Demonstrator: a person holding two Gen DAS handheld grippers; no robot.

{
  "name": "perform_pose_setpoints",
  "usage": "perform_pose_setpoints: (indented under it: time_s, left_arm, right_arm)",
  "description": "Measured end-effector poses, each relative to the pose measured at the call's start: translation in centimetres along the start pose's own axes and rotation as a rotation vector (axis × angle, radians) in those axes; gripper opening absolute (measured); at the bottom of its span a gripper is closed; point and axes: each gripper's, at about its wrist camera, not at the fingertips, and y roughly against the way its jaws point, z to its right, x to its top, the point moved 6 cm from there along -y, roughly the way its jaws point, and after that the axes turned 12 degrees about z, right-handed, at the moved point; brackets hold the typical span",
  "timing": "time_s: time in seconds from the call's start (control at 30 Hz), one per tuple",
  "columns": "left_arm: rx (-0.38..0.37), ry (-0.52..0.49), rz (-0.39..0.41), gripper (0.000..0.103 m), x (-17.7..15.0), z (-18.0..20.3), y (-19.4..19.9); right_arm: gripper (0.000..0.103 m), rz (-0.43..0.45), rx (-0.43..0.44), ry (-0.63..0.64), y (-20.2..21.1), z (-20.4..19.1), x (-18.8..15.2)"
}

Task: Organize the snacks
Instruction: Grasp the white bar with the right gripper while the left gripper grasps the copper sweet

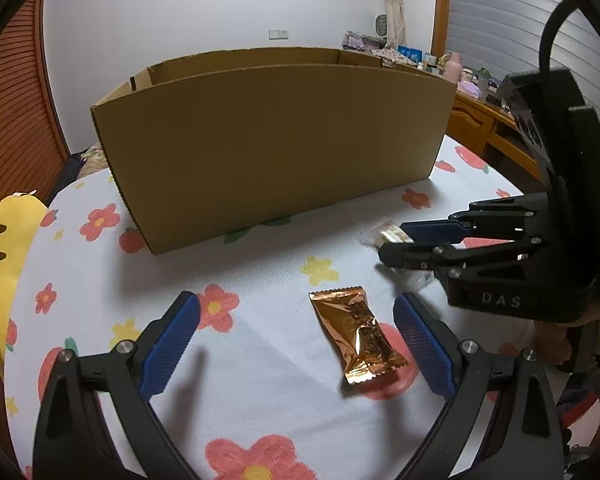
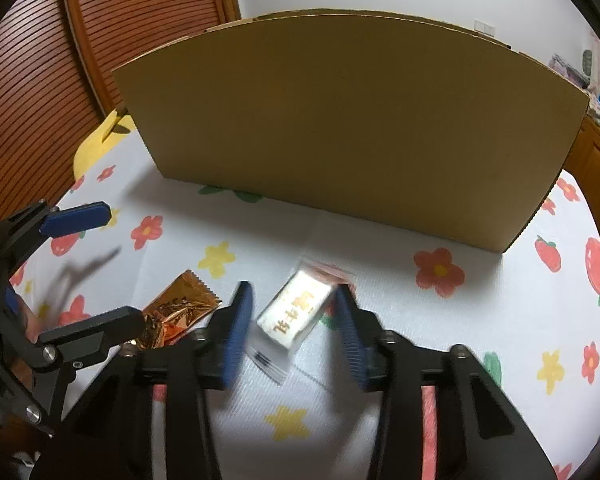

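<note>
A copper foil snack packet lies on the flowered cloth, between the wide-apart blue pads of my left gripper, which is open and nearer its right pad. A white bar in clear wrap lies to the right, in front of the tall cardboard box. My right gripper sits around this bar with both pads against its sides. In the left wrist view the right gripper pinches the clear packet. In the right wrist view the left gripper straddles the foil packet.
The box is open at the top and stands across the back of the cloth. A yellow plush lies at the left edge. A wooden desk with clutter stands at the right, a slatted wooden door at the left.
</note>
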Motion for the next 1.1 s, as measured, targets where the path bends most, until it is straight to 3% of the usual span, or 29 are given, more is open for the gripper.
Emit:
perform_pose_setpoints:
  time_s: [0.1,0.27,0.43,0.57,0.63,0.7,0.83,0.93,1.0,1.1]
  left_arm:
    - [-0.013,-0.001,-0.03,0.098,-0.3,0.4,-0.4]
    - [-0.034,-0.011,-0.083,0.098,-0.6,1.1,-1.3]
    - [-0.045,-0.016,-0.083,0.096,-0.2,1.6,-1.2]
    - [-0.042,-0.032,-0.101,0.085,-0.2,2.0,-1.3]
    - [-0.043,-0.038,-0.113,0.077,-0.4,2.1,-1.4]
    - [-0.048,-0.038,-0.132,0.06,-0.7,2.3,-1.5]
    - [-0.057,-0.034,-0.149,0.051,-1.3,2.4,-1.5]
    - [-0.054,-0.037,-0.142,0.039,-1.3,2.3,-1.2]
    - [-0.052,-0.034,-0.143,0.026,-1.3,2.1,-1.1]
    - [-0.055,-0.033,-0.14,0.023,-1.4,2.0,-0.8]
  right_arm:
    - [0.02,-0.003,0.004,0.009,0.1,0.0,-0.1]
    - [0.02,0.004,-0.003,0.01,0.8,0.5,-0.5]
    - [0.02,0.027,0.001,-0.015,2.1,0.9,-1.2]
    - [0.02,0.055,0.01,-0.041,3.4,0.9,-1.8]
    - [0.02,0.068,0.006,-0.041,4.2,0.9,-2.2]
    - [0.02,0.079,0.001,-0.039,4.8,0.8,-2.5]
    - [0.02,0.091,-0.006,-0.032,5.7,0.7,-3.3]
    - [0.02,0.1,-0.016,-0.019,5.9,0.3,-3.8]
    - [0.02,0.111,-0.016,-0.014,6.2,0.2,-3.8]
    - [0.02,0.115,-0.014,-0.021,6.2,0.3,-3.9]
